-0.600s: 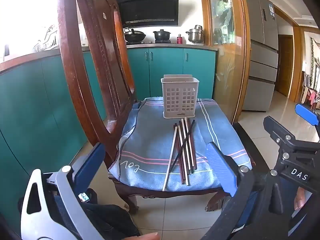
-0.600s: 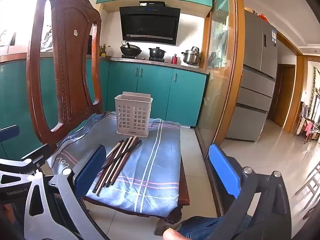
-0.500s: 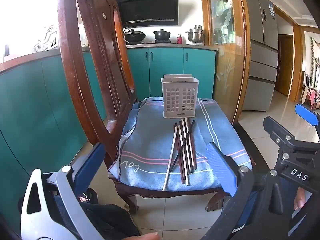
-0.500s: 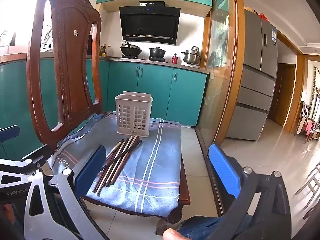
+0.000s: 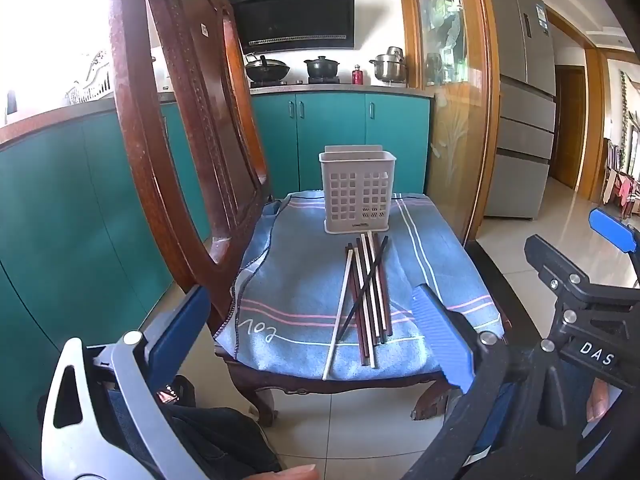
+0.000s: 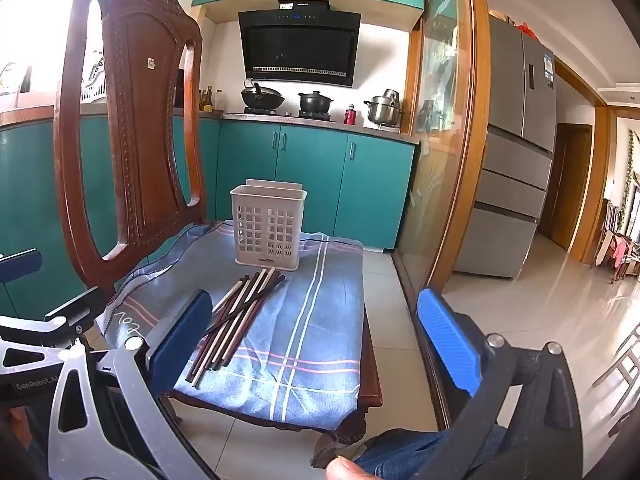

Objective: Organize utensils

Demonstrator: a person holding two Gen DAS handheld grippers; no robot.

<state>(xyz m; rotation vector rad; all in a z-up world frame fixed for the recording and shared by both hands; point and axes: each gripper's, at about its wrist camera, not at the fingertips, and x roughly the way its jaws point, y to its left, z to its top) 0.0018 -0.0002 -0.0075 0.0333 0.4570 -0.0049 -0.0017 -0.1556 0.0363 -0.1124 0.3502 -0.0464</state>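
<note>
Several chopsticks (image 5: 366, 300) (image 6: 238, 314), dark brown, white and one black lying crosswise, rest in a loose bundle on a blue striped cloth (image 5: 296, 292) (image 6: 312, 320) over a wooden chair seat. Behind them stands an upright white perforated utensil basket (image 5: 357, 192) (image 6: 267, 226). My left gripper (image 5: 310, 330) hovers in front of the seat's near edge, open, nothing between its blue pads. My right gripper (image 6: 316, 336) hangs open to the right of the bundle, also holding nothing. The right gripper's frame (image 5: 580, 300) shows at the right of the left wrist view.
The carved wooden chair back (image 5: 180, 128) (image 6: 132, 140) rises at the left of the seat. Teal cabinets (image 5: 340, 140) and a stove with pots stand behind. A glass door panel (image 6: 436, 140) and a fridge (image 6: 516, 152) are to the right. A person's jeans-clad knees (image 6: 404, 448) are below.
</note>
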